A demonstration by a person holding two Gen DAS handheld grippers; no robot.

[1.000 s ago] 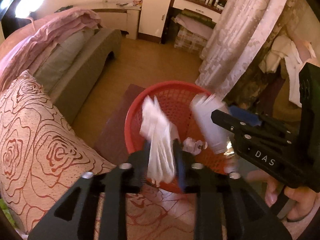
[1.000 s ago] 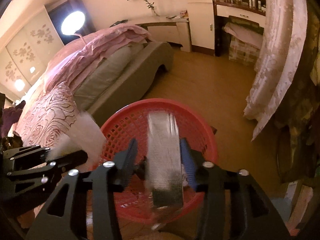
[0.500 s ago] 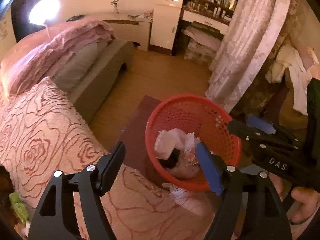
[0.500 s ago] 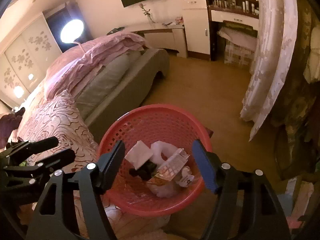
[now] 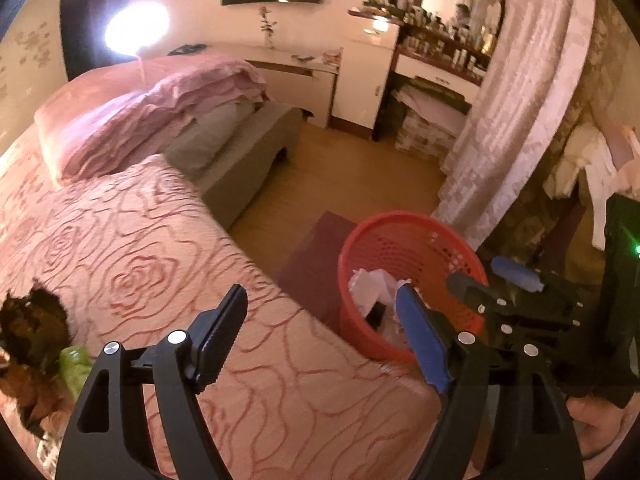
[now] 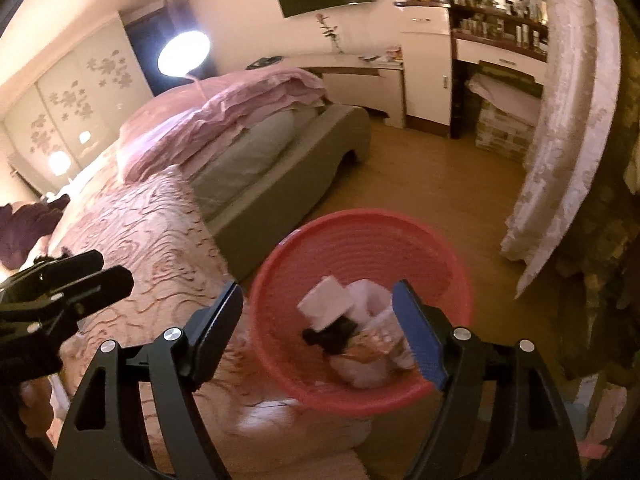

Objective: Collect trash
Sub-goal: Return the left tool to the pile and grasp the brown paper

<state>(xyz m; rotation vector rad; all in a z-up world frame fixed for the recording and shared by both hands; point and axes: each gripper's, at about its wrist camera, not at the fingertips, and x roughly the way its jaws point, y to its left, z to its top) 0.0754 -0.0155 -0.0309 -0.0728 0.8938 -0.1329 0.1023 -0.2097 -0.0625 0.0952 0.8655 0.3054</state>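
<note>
1. Warm-lit bedroom around me: a bed with a pink rose-patterned bedspread [image 5: 168, 264] fills the left, wood floor beyond.
2. Beside the bed on the floor stands the red mesh basket [image 6: 320, 240], lower and smaller in my views than a second ago.
3. Inside it lies the trash [image 6: 352, 332]: white paper, a crinkled wrapper, something dark. Both pieces I carried a second ago now rest there.
4. My left gripper [image 5: 320, 340] has just been opening; its jaws are spread, nothing between them.
5. My right gripper [image 6: 320, 332] has likewise just released and hangs empty above the basket.
6. I judge this drop finished; more litter may wait at the bed's left edge.
</note>
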